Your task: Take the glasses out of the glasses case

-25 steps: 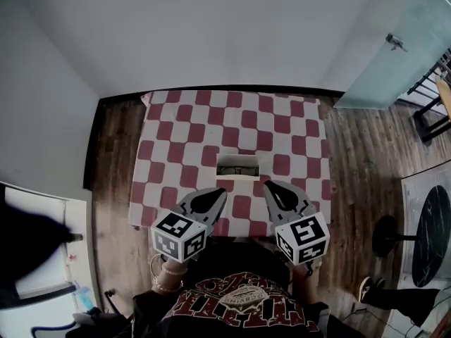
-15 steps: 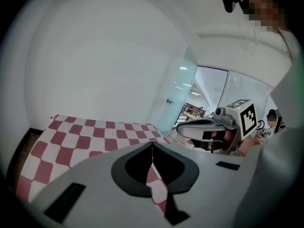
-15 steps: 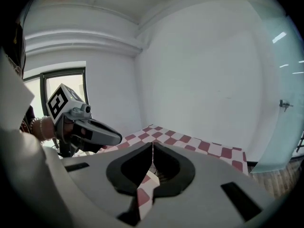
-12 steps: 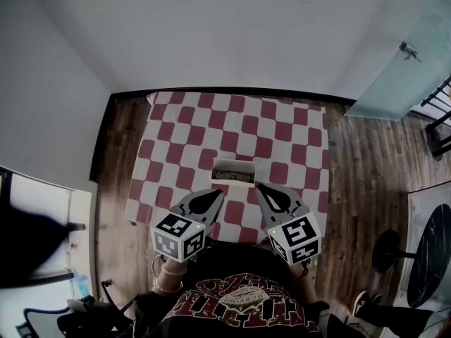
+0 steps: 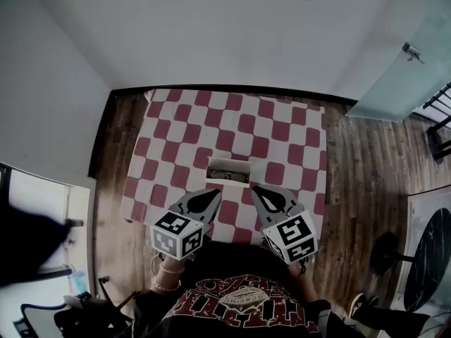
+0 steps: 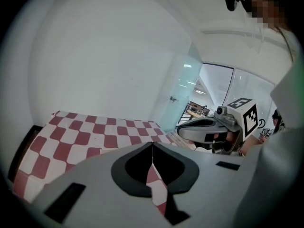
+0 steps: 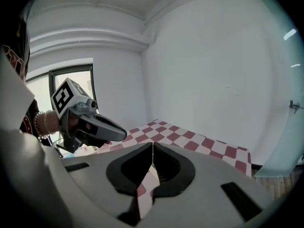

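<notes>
An open white glasses case point(image 5: 229, 171) lies near the front middle of the red-and-white checked table point(image 5: 232, 129), with dark glasses point(image 5: 227, 174) inside it. My left gripper point(image 5: 215, 193) hovers just before the case's left front corner, jaws shut and empty. My right gripper point(image 5: 256, 189) hangs by the case's right front corner, also shut with nothing held. In the left gripper view my left gripper point(image 6: 152, 143) points over the checked table point(image 6: 85, 132) and the right gripper point(image 6: 213, 129) shows beside it. The right gripper view has my right gripper point(image 7: 152, 145) shut, the left gripper point(image 7: 90, 122) at its left.
The table stands on a wooden floor point(image 5: 352, 182) against a white wall point(image 5: 232, 27). A glass door point(image 5: 402, 76) is at the right. A round dark table point(image 5: 433, 248) stands at the far right. The person's patterned shirt point(image 5: 239, 301) fills the bottom.
Both grippers have shifted slightly towards the case, the right one moving left. The head camera has tilted, so the table sits a little lower in view.
</notes>
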`<state>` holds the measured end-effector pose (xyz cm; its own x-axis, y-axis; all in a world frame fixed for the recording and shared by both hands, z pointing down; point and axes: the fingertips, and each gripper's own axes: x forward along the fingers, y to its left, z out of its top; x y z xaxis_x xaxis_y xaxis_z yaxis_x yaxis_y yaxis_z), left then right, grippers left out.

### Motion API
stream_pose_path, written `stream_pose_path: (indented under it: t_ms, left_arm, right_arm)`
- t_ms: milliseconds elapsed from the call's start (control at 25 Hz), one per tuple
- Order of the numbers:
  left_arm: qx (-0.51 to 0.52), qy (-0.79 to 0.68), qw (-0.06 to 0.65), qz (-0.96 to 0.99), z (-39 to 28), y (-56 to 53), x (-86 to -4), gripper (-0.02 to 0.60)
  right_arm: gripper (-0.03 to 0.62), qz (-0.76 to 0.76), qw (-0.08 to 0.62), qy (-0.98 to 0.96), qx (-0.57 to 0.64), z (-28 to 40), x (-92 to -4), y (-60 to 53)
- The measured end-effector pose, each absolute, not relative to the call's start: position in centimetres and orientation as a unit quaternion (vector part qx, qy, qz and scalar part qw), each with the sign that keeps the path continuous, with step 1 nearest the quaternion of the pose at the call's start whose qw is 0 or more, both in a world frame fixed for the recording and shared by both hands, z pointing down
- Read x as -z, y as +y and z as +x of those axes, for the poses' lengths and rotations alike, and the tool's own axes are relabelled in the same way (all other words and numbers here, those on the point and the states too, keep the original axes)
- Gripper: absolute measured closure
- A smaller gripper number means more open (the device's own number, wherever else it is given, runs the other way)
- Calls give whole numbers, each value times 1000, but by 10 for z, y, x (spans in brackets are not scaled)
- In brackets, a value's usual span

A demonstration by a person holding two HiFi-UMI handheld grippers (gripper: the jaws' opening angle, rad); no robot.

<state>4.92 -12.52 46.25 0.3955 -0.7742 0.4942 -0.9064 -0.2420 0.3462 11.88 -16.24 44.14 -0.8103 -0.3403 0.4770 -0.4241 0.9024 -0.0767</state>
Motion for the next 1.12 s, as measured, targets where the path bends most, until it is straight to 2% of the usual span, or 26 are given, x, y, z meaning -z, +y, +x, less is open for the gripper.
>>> stream_pose_path:
  t_ms: [1120]
  left_arm:
    - [-132, -451, 340, 814, -9, -144, -494, 572]
  right_arm:
    - [572, 258, 284, -915, -127, 53, -480, -167]
